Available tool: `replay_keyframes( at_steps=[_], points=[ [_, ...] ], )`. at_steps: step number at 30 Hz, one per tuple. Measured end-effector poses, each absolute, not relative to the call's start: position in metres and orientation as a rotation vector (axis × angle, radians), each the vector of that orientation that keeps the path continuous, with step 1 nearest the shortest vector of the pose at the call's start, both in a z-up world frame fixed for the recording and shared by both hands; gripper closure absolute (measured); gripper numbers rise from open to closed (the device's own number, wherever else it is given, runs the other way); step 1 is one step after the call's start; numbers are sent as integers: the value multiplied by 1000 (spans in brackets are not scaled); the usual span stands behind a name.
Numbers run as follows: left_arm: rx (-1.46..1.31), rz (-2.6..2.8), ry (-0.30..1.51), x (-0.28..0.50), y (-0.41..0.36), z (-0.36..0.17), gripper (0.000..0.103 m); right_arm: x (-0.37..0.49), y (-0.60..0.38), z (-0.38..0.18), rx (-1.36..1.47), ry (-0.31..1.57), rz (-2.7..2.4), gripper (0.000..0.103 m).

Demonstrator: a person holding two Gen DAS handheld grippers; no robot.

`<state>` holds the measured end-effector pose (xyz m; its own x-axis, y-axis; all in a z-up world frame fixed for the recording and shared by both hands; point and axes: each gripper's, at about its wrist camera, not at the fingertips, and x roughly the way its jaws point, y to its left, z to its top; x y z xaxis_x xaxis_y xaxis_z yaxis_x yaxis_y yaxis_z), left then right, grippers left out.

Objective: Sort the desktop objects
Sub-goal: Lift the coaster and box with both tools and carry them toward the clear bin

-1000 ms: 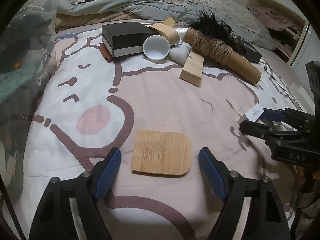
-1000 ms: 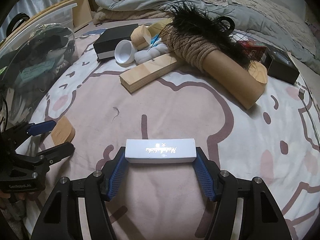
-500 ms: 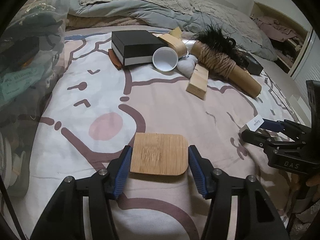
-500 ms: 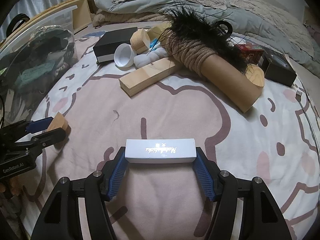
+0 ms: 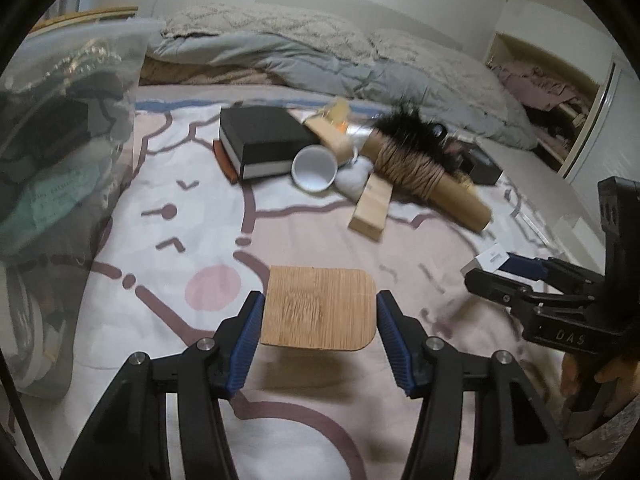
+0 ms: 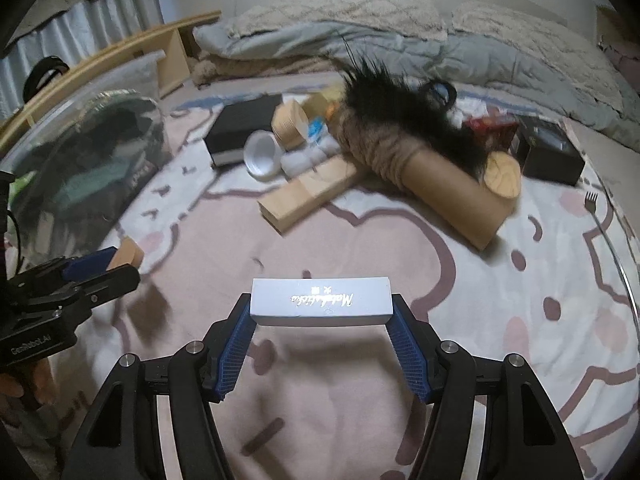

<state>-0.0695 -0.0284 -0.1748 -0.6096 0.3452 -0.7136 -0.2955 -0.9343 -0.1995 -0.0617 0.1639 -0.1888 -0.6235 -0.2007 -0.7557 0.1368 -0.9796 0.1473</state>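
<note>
My left gripper (image 5: 320, 320) is shut on a flat bamboo board (image 5: 320, 306) with rounded corners, held a little above the bedspread with its shadow beneath. My right gripper (image 6: 322, 320) is shut on a long white box (image 6: 320, 300) with silver lettering, also lifted off the cover. Each gripper shows in the other's view: the right gripper (image 5: 496, 270) with the white box end (image 5: 494, 257) at the right edge, the left gripper (image 6: 108, 266) with the board's edge (image 6: 128, 252) at the left edge.
A pile lies further back: a black box (image 5: 260, 140), a white cup (image 5: 314, 168), a wooden block (image 5: 370, 208), a rope-wound cardboard tube (image 5: 436, 184) with black feathers (image 6: 396, 100), another black box (image 6: 552, 156). A clear storage bin (image 5: 60, 140) stands left. A fork (image 6: 592, 204) lies right.
The left gripper's jaws closed on the bamboo board and lifted it off the cover. The right gripper rose with the white box held throughout. Both views tilted upward.
</note>
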Motion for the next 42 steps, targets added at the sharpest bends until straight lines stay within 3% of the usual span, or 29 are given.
replay_keyframes(
  at_steps=[22, 42],
  points=[
    [-759, 2656, -168, -50, -59, -42, 46, -45, 127, -66, 844, -122, -2735, 37],
    [-630, 2879, -213, -15, -182, 24, 47, -34, 29, 3, 701, -163, -2568, 37]
  ],
)
